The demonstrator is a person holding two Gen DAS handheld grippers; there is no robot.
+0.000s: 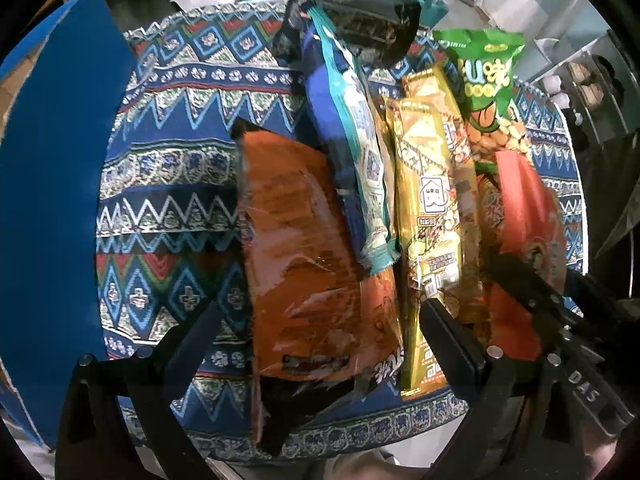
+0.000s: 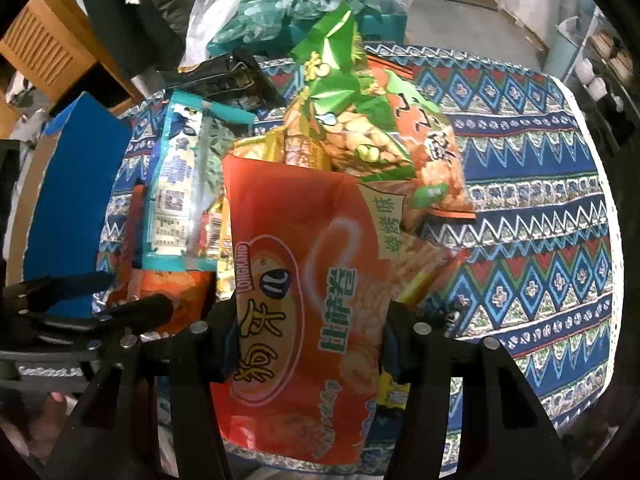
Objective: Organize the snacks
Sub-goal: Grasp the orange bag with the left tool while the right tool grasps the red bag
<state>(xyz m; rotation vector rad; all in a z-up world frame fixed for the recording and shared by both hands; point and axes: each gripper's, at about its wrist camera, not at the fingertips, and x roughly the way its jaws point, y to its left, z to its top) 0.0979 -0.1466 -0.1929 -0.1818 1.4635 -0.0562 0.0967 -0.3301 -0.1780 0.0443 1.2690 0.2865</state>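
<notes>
Snacks are piling up on the patterned cloth (image 2: 540, 184) and both grippers are working the heap. Right gripper (image 2: 308, 344) is pinching the red-orange snack bag (image 2: 296, 280) across its width, jaws partway in with the bag between them, pads look like they're pressing its sides. Bag's long axis is running straight out ahead of the jaws, toward the green peanut pack (image 2: 352, 92) beyond its far end. Left gripper (image 1: 320, 332) is hanging wide over the orange packet (image 1: 296, 248), which is sitting between the jaws with its length pointing away from them, not touched yet as far as I can tell. Gold packet (image 1: 428, 208) is lying just by its right finger. Blue box (image 1: 52, 200) is standing off to the left, so I'd guess the left gripper is nearer it.
</notes>
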